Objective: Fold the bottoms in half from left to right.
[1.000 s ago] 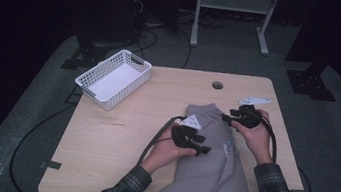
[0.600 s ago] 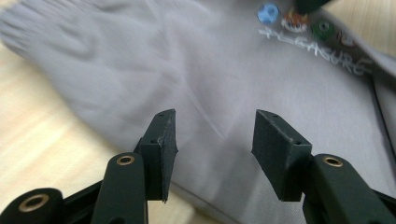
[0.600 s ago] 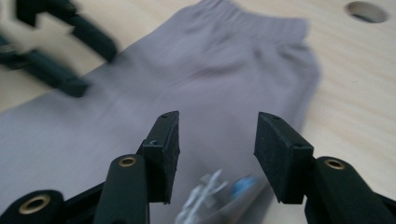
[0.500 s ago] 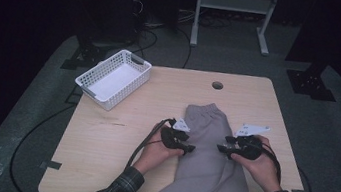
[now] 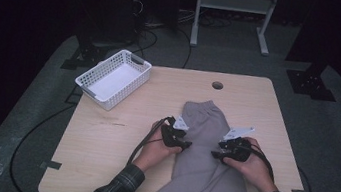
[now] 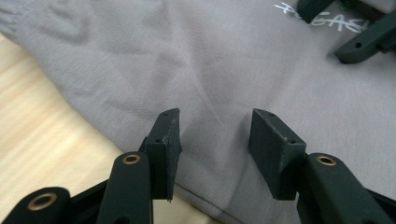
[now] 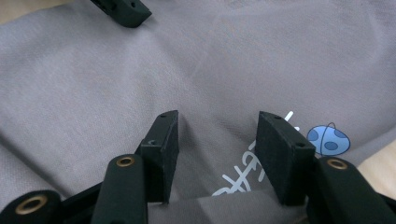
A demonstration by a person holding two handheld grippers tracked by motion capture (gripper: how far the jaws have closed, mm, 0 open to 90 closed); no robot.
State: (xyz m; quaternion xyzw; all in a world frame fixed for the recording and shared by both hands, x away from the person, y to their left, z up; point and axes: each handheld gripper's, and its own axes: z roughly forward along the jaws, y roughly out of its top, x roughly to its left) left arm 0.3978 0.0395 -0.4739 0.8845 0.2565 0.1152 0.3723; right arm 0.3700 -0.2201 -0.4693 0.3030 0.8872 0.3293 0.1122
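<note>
A grey garment [image 5: 203,126] with white lettering and a small blue print [image 7: 328,140] lies flat on the wooden table [image 5: 117,139], its elastic band at the far end. My left gripper [image 5: 184,144] rests at the cloth's left edge, its jaws apart over the fabric [image 6: 187,56] with nothing pinched; they have just been closing a little. At the cloth's right edge, my right gripper [image 5: 215,155] points inward, its jaws also apart above the fabric [image 7: 93,84]. In the gripper views, the left gripper [image 6: 215,135] and the right gripper [image 7: 217,140] face each other.
A white plastic basket [image 5: 113,78] stands at the table's back left. A round hole [image 5: 217,85] is in the tabletop near the far edge. Cables [image 5: 141,147] trail from both grippers toward the person. The garment's legs hang over the near edge.
Both hands moved toward the near edge, the right one farther, from the garment's far right corner. The cloth, bunched a second ago, lies flatter and straighter.
</note>
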